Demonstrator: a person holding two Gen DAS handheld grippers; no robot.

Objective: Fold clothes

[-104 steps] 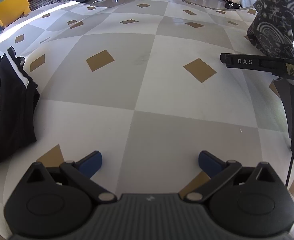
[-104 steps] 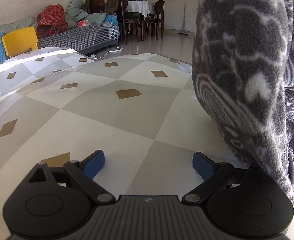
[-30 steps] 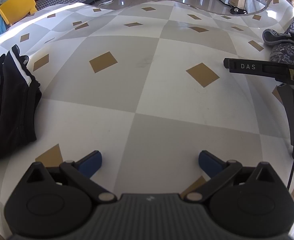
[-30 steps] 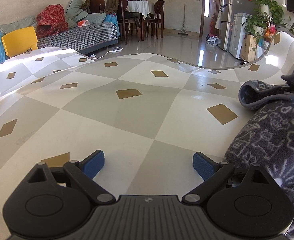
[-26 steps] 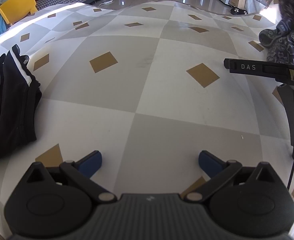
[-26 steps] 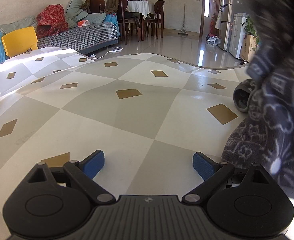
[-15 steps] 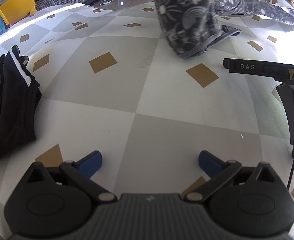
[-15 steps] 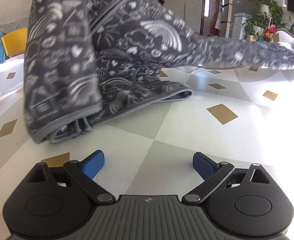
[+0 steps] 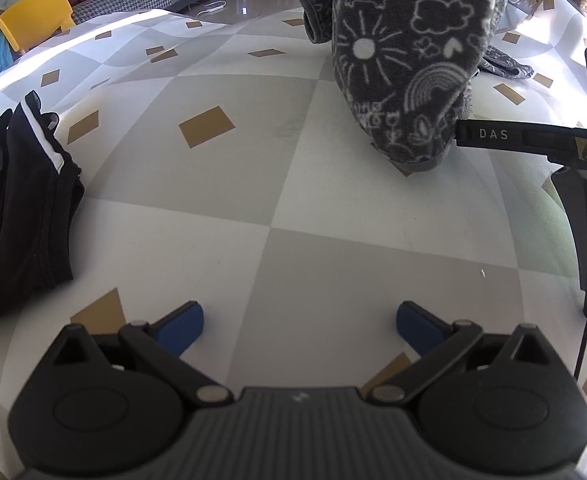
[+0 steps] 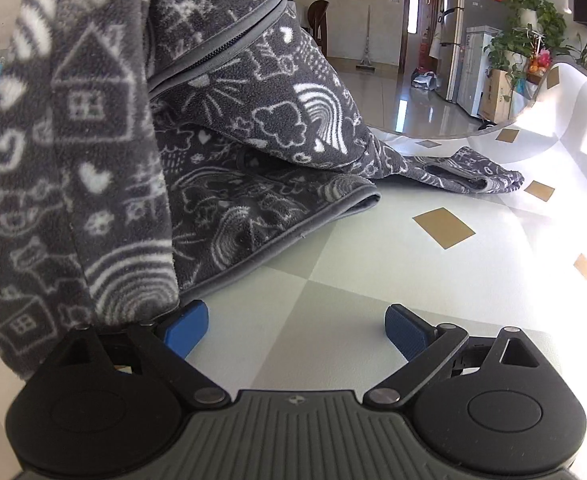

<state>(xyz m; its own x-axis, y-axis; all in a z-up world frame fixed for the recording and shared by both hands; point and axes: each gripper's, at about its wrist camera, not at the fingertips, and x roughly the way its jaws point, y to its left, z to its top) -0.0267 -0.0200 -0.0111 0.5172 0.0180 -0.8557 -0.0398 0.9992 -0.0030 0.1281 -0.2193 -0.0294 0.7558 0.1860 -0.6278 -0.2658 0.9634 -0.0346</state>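
Note:
A dark grey fleece garment [image 9: 409, 60] with white doodle print hangs down onto the checked table, far centre-right in the left wrist view. In the right wrist view the garment [image 10: 141, 152] fills the left half, partly hanging and partly lying on the table, its lower edge touching my left fingertip [image 10: 185, 330]. My left gripper [image 9: 299, 326] is open and empty, low over the table, well short of the garment. My right gripper [image 10: 295, 328] is open and empty. A black garment [image 9: 17, 204] with a white stripe lies at the left.
The other gripper's black body [image 9: 533, 140], marked DAS, reaches in from the right in the left wrist view. The checked tablecloth [image 9: 293, 216] covers the table. A yellow chair [image 9: 33, 16] and a sofa stand beyond the far edge. Plants and a fridge [image 10: 473, 68] stand at the far right.
The grey fleece garment has swung from the far right across the table and come down closer to both grippers. Neither gripper has moved; both stay open.

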